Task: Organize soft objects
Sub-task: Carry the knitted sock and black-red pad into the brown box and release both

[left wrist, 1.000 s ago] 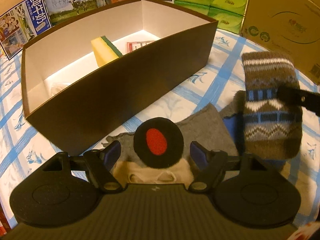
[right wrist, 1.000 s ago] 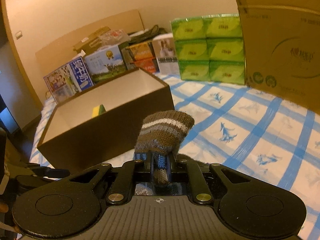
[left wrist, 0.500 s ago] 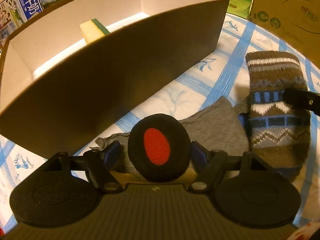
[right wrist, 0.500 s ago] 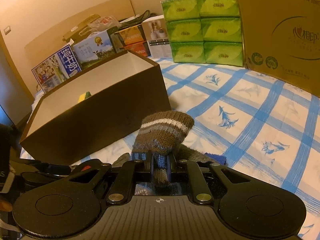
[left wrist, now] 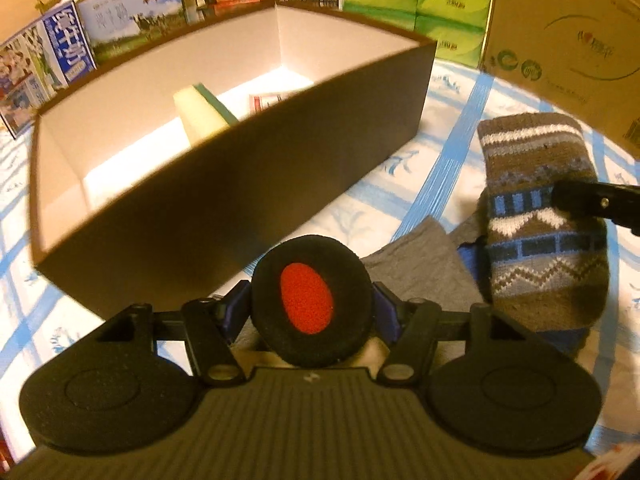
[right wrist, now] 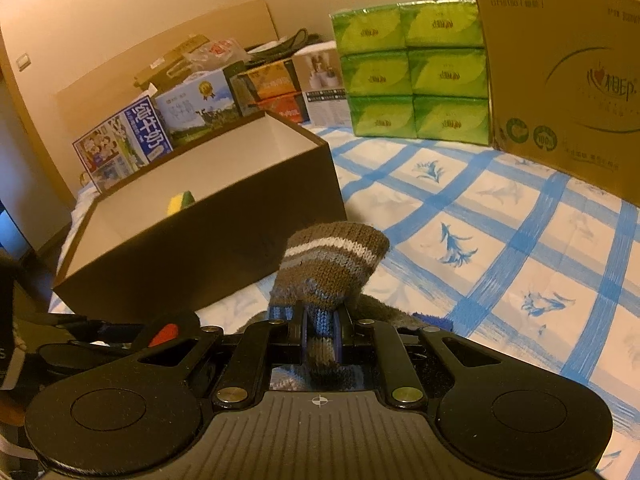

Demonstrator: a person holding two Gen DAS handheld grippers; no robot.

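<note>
My left gripper is shut on a round black foam pad with a red centre, held above a grey cloth in front of the brown box. My right gripper is shut on a brown, blue and white knitted sock; the sock also shows at the right of the left wrist view, with a right finger pressing its side. A yellow and green sponge stands inside the box. The black pad shows at the lower left of the right wrist view.
The box stands on a blue-checked white sheet. Green tissue packs, a large cardboard carton and milk cartons line the back. A printed card lies inside the box.
My left gripper has closed on the black pad and lifted it, with the view tilting up over the box. My right gripper has risen slightly, still holding the sock.
</note>
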